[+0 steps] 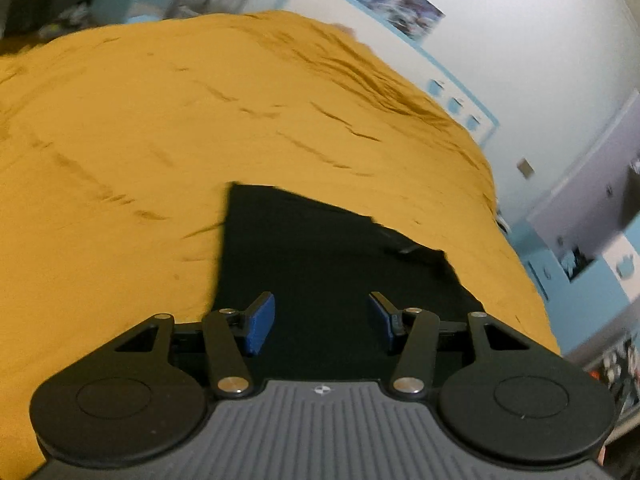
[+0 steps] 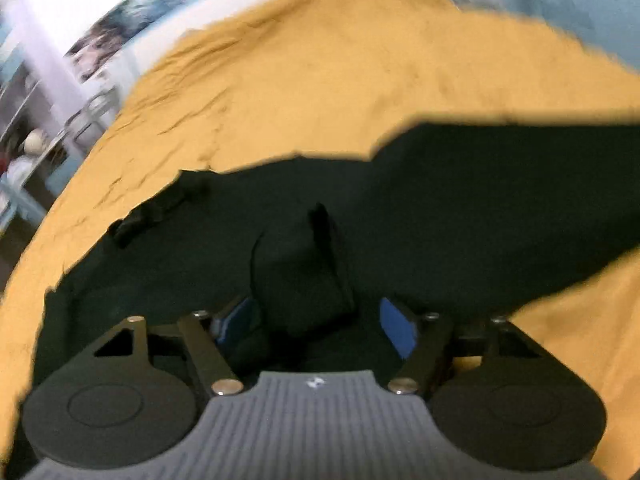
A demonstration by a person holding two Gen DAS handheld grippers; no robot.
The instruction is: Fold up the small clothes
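Observation:
A black garment (image 1: 320,248) lies flat on a mustard-yellow bedspread (image 1: 140,128). My left gripper (image 1: 322,318) is open just above the garment's near edge, with nothing between its blue pads. In the right wrist view the same black garment (image 2: 460,184) spreads wide across the bedspread (image 2: 360,60). My right gripper (image 2: 316,324) is open, and a raised bunch of the black cloth (image 2: 300,264) stands between its fingers. The pads do not press on it.
The bed ends at a pale wall with blue trim and posters (image 1: 400,4) on the right of the left wrist view. Shelves with clutter (image 2: 32,148) stand beyond the bed's left edge in the right wrist view.

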